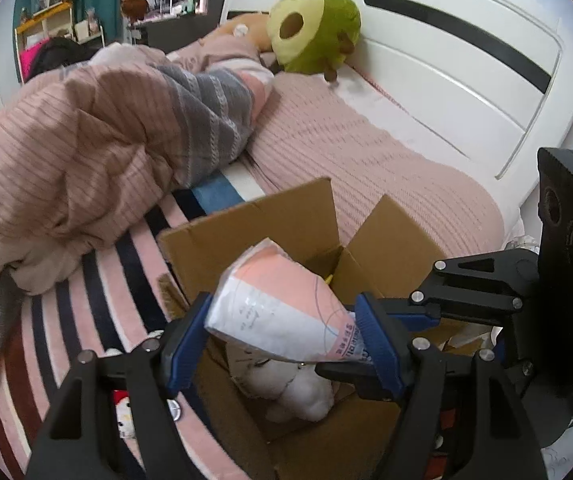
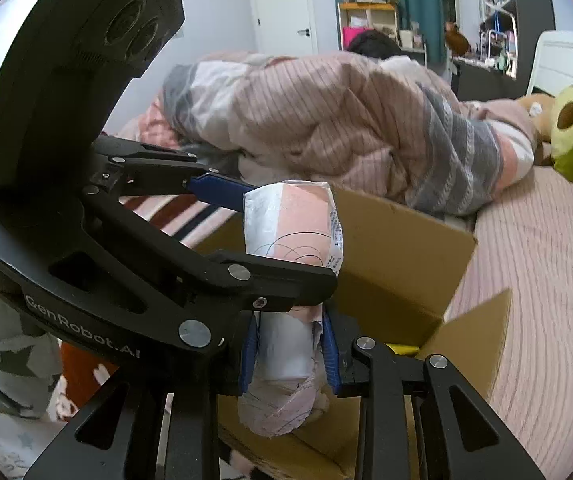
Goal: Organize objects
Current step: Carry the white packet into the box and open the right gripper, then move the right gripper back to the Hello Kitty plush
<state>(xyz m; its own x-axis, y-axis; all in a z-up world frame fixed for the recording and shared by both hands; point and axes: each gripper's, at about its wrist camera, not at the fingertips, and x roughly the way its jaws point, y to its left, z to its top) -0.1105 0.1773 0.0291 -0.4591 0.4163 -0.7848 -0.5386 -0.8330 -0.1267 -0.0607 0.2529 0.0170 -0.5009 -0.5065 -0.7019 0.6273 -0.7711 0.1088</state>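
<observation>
A soft pink-and-white plastic-wrapped pack is clamped between the blue pads of the left gripper, whose jaws are held about half apart by the pack's width. A narrower end of the same pack is pinched by the right gripper, its jaws drawn nearly together on the crumpled wrapping. The pack is carried by both grippers directly above the open brown cardboard box, whose flaps stand up around it. Inside the box, under the pack, a white plush toy is seen, and a small yellow item is glimpsed at an inner corner. The box is set on a striped pink, white and dark bedsheet. Behind the box, a bunched pink-and-grey ribbed duvet is heaped. Farther beyond the box, a green avocado-shaped plush is propped against the white headboard.
</observation>
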